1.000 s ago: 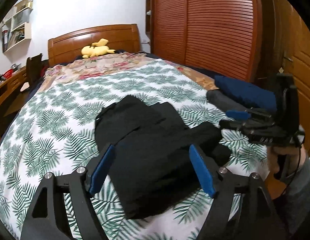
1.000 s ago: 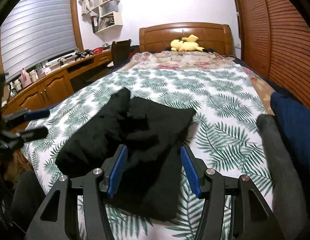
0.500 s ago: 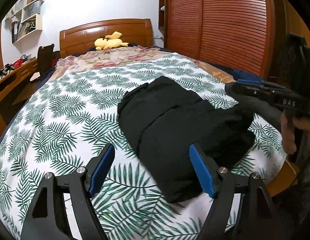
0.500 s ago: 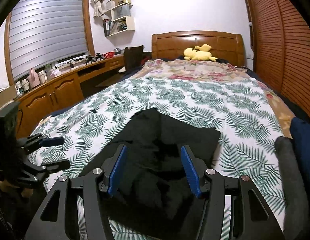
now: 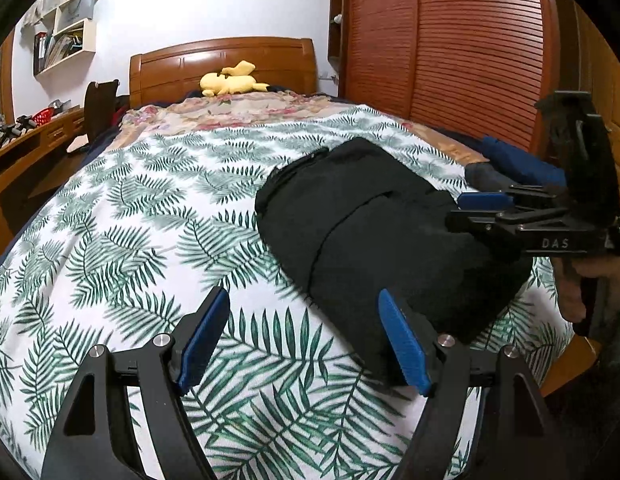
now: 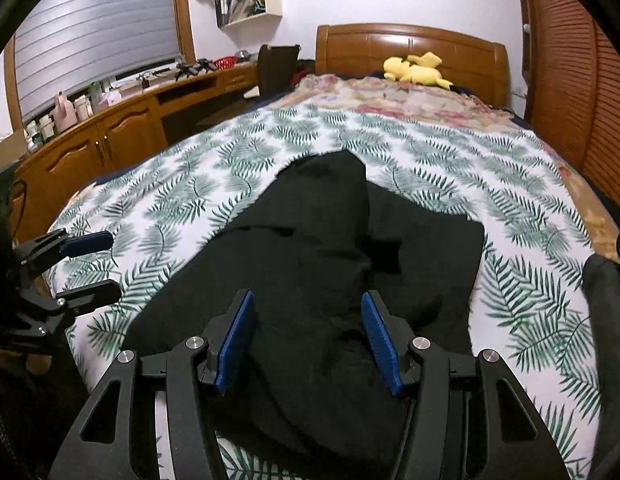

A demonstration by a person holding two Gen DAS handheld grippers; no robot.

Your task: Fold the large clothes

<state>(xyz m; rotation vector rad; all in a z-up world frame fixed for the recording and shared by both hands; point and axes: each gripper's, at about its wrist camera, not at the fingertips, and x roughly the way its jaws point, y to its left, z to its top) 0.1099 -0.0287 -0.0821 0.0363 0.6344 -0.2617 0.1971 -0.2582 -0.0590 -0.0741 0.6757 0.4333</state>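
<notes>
A black garment (image 5: 370, 232), loosely folded into a thick bundle, lies on the leaf-print bedspread (image 5: 149, 220) near the bed's foot. My left gripper (image 5: 303, 308) is open over the bedspread just left of the bundle, its right finger (image 5: 402, 344) against the garment's near edge, nothing between its pads. My right gripper (image 6: 307, 304) hovers open low over the black garment (image 6: 310, 248), with fabric below its blue pads but not pinched. From the left wrist, the right gripper (image 5: 486, 208) shows side-on over the bundle's right end. The left gripper (image 6: 89, 264) shows at the left edge of the right wrist view.
A dark blue garment (image 5: 522, 164) and a grey one (image 5: 482, 174) lie at the bed's right edge by the slatted wardrobe (image 5: 470, 60). A yellow plush toy (image 5: 229, 82) sits by the headboard (image 5: 221, 64). A wooden desk (image 6: 121, 128) runs along the left side.
Both grippers have come lower and nearer the bed. The left one has slid left off the garment, which now sits to its right. The right one has moved over the bundle.
</notes>
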